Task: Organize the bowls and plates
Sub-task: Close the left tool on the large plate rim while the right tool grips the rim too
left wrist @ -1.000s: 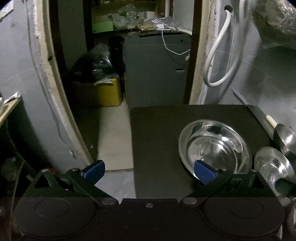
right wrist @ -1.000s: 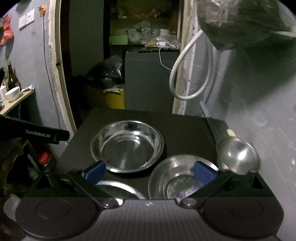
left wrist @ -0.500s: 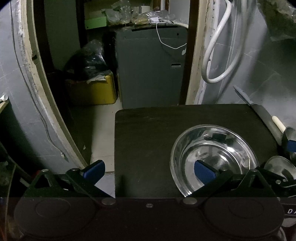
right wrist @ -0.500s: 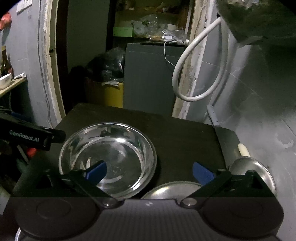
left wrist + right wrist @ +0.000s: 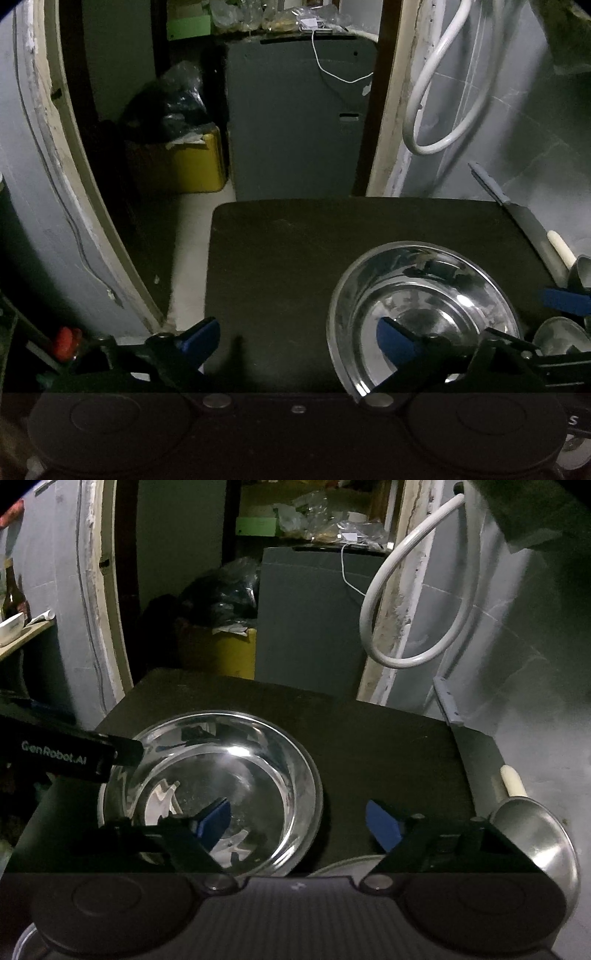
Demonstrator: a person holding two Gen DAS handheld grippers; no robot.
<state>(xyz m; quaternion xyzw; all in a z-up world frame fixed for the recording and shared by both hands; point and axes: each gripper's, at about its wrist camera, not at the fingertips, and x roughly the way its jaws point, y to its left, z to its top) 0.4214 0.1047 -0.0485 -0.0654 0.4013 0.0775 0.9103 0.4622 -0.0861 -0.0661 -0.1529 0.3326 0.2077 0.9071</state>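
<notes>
While both straddle steel bowl [image 5: 424, 295] rim | left gripper [image 5: 295, 334] closing | right gripper [image 5: 297, 821] closing, unclamped

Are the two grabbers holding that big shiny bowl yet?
Not yet. Both the left gripper and the right gripper straddle the big steel bowl's rim, jaws closing, but no pad presses on it.

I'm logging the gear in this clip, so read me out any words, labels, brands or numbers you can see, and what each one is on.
"GenRobot.AI": white lettering on the black body of the left gripper, seen from the right wrist view.
"S": a lone white letter on the right gripper's body at the left wrist view's edge; the rest is cut off.
Green box on the back shelf: any print is too small to read.
</notes>
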